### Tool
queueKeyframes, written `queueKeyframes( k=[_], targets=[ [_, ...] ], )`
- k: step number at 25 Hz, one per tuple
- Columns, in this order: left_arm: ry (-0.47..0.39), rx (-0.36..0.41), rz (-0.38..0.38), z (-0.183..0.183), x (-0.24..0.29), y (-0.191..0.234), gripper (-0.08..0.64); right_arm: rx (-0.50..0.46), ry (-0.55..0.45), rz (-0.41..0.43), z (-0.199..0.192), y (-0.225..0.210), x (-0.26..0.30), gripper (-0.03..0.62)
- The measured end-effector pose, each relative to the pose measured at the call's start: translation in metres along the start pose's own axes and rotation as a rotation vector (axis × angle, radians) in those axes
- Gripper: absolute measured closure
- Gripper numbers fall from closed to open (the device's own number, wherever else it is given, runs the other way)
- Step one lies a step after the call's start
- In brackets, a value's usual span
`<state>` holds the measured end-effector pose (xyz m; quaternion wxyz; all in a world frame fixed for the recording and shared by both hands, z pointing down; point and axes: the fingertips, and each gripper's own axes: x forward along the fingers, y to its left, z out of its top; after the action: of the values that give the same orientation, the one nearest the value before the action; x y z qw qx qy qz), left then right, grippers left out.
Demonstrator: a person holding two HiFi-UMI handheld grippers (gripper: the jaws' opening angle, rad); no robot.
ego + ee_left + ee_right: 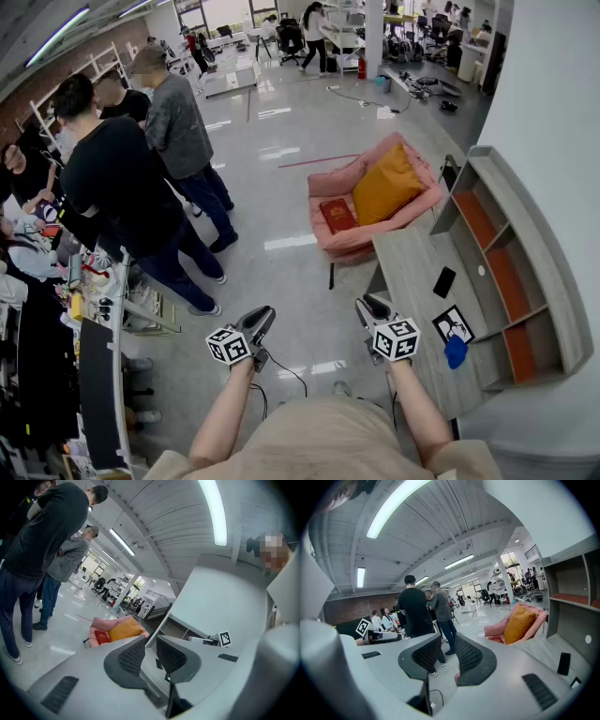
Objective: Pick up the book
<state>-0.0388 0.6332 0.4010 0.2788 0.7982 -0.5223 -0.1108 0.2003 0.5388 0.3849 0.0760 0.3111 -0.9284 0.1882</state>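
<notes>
Head view first: the book (pixel 337 216), red-covered, lies flat on the seat of the pink armchair (pixel 328 183), tucked just beside the orange cushion (pixel 386 187) that leans on the backrest. The chair stands on the glossy floor at the far end of the grey table (pixel 412 262), where a dark phone (pixel 444 281) lies flat. A shelf unit (pixel 506 253) with orange boards runs along the table's right side.

Both grippers are well short of the book, held out low in front of the person. The left gripper (pixel 262 316) is over open floor. In its own view its fingers (pixel 132 656) are drawn close, only a slit between them and nothing in it, with the book small in the distance. The right gripper (pixel 367 306) hovers at the table's near corner, its fingers (pixel 469 657) likewise closed on nothing. Off to the left, a group of people (pixel 122 178) stands by cluttered desks.
</notes>
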Motion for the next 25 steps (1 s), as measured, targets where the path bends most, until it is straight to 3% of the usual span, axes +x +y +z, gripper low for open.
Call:
queueKeyframes(
  k=[11,17,25],
  targets=[
    [-0.008,-0.029,0.025,-0.016,0.02,-0.013,0.474,0.008,0.022,0.031,-0.002,-0.026,-0.011,0.491],
    [-0.012,-0.04,0.045,-0.03,0.033,-0.027,0.474,0.142,-0.027,0.142,0.004,-0.036,-0.026,0.47],
    [-0.012,-0.068,0.093,-0.051,0.029,-0.03,0.474,0.167,0.019,0.14,-0.018,-0.059,-0.024,0.466]
  ],
)
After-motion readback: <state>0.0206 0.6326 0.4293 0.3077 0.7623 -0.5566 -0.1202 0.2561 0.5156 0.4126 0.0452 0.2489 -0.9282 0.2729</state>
